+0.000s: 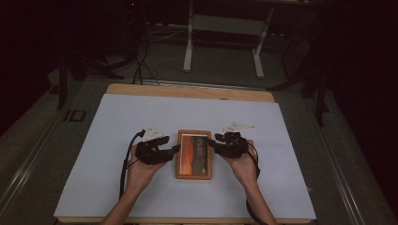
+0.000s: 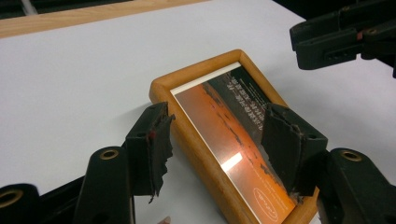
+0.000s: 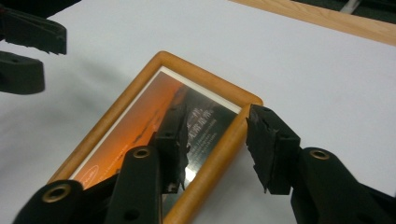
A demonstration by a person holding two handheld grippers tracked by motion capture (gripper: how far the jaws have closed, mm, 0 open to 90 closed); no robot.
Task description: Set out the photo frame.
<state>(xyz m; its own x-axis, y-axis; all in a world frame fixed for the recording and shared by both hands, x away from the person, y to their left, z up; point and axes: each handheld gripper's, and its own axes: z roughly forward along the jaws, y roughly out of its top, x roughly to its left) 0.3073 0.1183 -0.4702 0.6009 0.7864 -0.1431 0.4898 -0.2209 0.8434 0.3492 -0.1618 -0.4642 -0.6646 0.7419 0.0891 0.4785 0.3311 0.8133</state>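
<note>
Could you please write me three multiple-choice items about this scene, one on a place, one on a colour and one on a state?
1. Where does the picture frame lie?
A. On the white sheet, between the two grippers
B. On the floor beyond the table
C. Propped upright against the table's far edge

2. What colour is the frame's border?
A. Black
B. Orange-brown wood
C. Silver

3. How does the left gripper stand?
A. Shut on a cable
B. Shut flat on the sheet, away from the frame
C. Open, its jaws on either side of the frame's long edge

Answers:
1 A: the high view shows the frame flat on the sheet with the left gripper at one side and the right gripper at the other.
2 B: both gripper views show a warm wooden rim.
3 C: the left gripper view shows a wide gap between its jaws, spanning the rim.
</note>
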